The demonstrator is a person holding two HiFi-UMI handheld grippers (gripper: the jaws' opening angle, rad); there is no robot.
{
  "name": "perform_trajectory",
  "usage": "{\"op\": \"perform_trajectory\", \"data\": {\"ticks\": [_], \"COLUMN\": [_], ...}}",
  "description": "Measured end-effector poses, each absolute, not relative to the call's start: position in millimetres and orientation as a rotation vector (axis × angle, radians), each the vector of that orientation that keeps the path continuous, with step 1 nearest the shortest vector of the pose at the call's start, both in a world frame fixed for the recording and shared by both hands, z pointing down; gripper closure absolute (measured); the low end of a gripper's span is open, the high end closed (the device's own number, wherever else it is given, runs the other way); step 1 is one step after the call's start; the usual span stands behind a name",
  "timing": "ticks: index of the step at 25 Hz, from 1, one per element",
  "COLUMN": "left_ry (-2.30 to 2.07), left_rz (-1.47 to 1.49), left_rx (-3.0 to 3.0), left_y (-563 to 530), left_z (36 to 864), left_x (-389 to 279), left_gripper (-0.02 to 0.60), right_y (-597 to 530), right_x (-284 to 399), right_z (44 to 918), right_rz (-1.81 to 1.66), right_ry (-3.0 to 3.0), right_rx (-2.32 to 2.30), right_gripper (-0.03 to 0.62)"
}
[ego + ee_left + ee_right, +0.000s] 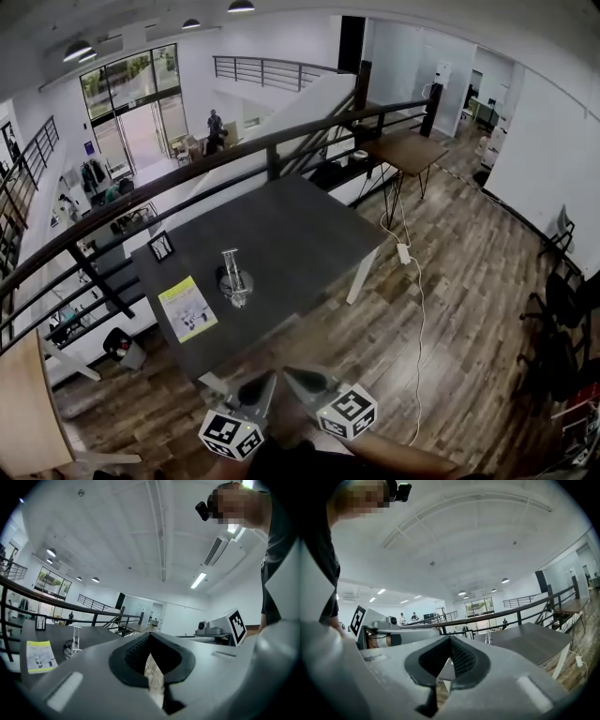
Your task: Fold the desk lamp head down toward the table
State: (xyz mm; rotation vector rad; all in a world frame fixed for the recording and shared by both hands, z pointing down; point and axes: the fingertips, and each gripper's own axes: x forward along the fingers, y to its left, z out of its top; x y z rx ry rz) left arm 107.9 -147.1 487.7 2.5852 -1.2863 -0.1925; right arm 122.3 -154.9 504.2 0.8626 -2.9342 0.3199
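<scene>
1. A yellow leaflet (187,307) lies on the dark surface (300,234), ahead of the left claw (255,386) and off to its left. A small framed card (161,246) stands farther out beyond the leaflet.
2. The desk lamp (234,276) stands on its round base just right of the leaflet. It is well ahead of both claws, with its stem upright and nothing touching it.
3. The left claw is closed with nothing in it and sits short of the surface's near edge.
4. The right claw (307,380), just beside the left one, is likewise closed and empty.
5. My judgement of the risks:
   - The lamp looks slim and light, so pressing the head down with no hold on the base could tip or slide it.
   - Arriving with the claws closed could knock the stem.
   - A reach from the left could drag the leaflet.
</scene>
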Motion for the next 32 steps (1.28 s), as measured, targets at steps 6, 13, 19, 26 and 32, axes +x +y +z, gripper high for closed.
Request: {"op": "perform_trajectory", "data": {"ticks": [6,13,19,26,32], "left_ry": [-1.352,-1.401,-1.423,-1.437,-1.434], "left_rz": [-0.200,-0.192,-0.199,-0.203,-0.205], "left_rx": [2.563,2.564,2.557,2.563,2.567], "left_y": [-117.4,-103.4,-98.0,-93.5,-99.1], "left_z": [483.5,475.1,472.1,467.2,464.4], "left_x": [108.3,102.9,104.7,108.8,115.6], "left_gripper": [0.580,0.580,0.580,0.580,0.580], "right_y": [-123.8,-110.9,-109.6,-104.7,-108.7], "right_x": [125.5,124.1,127.4,131.5,141.4], "right_z": [503.6,491.5,485.4,479.4,479.1], "right_rz": [0.302,0.258,0.239,0.221,0.223], "right_ry": [-2.943,-2.976,-2.984,-2.997,-2.991], "right_rx": [0.801,0.786,0.781,0.776,0.793], "right_gripper": [0.592,0.592,0.592,0.592,0.592]}}
